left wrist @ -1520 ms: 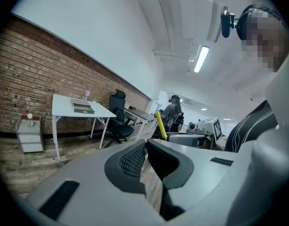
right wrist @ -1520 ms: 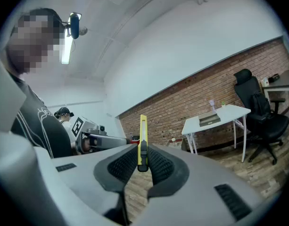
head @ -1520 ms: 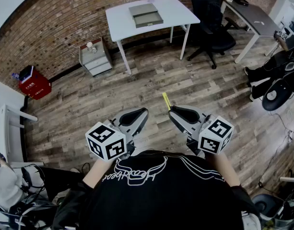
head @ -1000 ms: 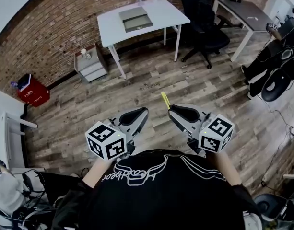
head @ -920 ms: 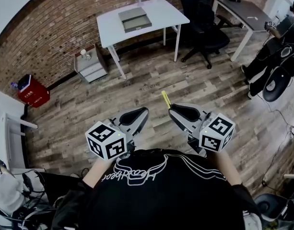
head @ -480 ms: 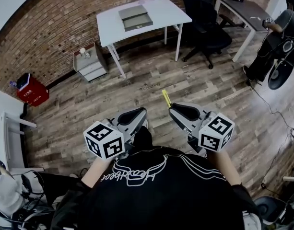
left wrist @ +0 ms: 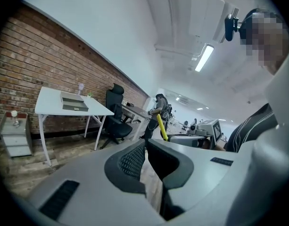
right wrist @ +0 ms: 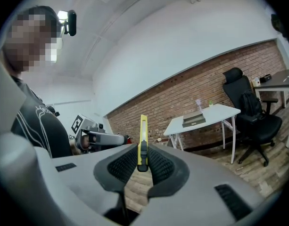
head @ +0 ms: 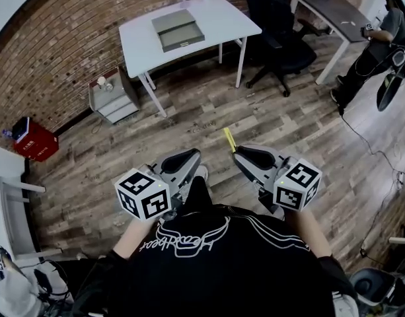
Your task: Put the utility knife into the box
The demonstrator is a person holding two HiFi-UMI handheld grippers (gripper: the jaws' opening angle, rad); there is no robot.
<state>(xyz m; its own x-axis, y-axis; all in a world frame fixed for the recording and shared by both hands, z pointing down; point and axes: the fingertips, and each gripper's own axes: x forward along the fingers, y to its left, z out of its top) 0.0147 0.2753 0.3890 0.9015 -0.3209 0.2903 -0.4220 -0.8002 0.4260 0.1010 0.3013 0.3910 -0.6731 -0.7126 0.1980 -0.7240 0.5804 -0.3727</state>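
The right gripper [right wrist: 142, 150] is closed on a slim yellow plastic utility knife [right wrist: 143, 138], which is clamped upright between the ribbed black pads and projects past the jaw tips. The left gripper [left wrist: 145, 147] is seen with its jaws brought together and nothing between them. Both are held above a wooden plank floor [head: 189, 117], well apart from the flat grey rectangular box [head: 178, 30] lying on a white table [head: 219, 15].
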